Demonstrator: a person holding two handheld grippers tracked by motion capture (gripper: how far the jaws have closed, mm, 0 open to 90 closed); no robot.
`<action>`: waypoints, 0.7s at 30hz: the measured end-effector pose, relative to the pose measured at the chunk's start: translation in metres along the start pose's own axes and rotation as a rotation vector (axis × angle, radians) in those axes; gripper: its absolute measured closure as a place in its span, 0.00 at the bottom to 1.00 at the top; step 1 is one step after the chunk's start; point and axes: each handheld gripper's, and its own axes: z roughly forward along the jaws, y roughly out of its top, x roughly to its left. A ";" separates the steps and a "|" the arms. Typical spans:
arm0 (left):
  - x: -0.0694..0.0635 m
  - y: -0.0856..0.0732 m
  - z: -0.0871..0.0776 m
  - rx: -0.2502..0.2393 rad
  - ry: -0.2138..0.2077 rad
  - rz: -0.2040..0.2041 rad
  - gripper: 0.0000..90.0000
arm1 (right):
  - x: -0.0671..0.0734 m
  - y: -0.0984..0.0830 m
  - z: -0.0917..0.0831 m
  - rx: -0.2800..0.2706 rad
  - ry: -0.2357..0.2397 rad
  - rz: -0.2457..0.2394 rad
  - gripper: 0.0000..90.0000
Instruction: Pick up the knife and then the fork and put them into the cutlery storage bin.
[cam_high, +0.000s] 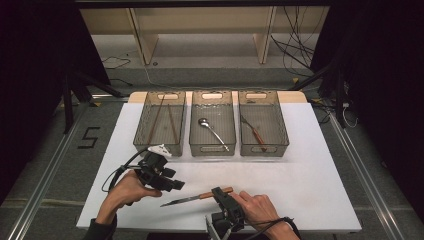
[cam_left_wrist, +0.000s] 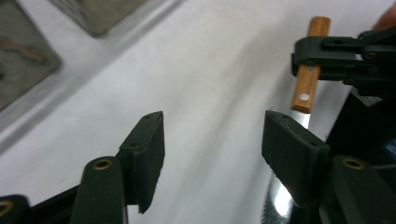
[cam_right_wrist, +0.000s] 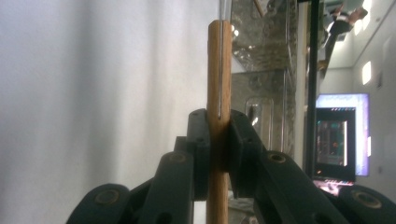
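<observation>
Currently the knife (cam_high: 196, 197) lies on the white table (cam_high: 310, 165), with its wooden handle toward the right and its steel blade pointing left. The right gripper (cam_high: 220, 194) pinches the handle: in the right gripper view both pads press flat against the wood (cam_right_wrist: 218, 116) from either side, with the handle running upright between them. In the left gripper view the same clamp shows across the handle (cam_left_wrist: 309, 74), just above the rivet.

Left of the knife, the left gripper (cam_high: 172, 184) stands spread, with bare table between its fingers (cam_left_wrist: 148, 154). The blade (cam_left_wrist: 299, 119) passes just beside the far pad and touches neither pad as far as can be seen. A hand (cam_high: 126, 192) holds this gripper, with its cable looping off to the left.

Behind the knife, three mesh trays stand in a row. The left tray (cam_high: 160, 123) holds chopsticks (cam_high: 171, 122), the middle tray (cam_high: 212, 123) a spoon (cam_high: 210, 129), and the right tray (cam_high: 263, 123) a brown-handled fork (cam_high: 254, 131).
</observation>
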 end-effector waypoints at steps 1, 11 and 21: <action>0.004 -0.001 -0.002 -0.013 0.019 -0.005 0.41 | -0.001 -0.001 0.000 -0.001 0.002 0.005 0.90; 0.024 -0.011 -0.006 -0.091 0.095 -0.056 0.35 | -0.023 -0.022 -0.007 0.014 0.050 0.183 0.90; 0.032 -0.022 -0.013 -0.181 0.156 -0.067 0.30 | -0.065 -0.069 -0.013 0.061 0.108 0.492 0.90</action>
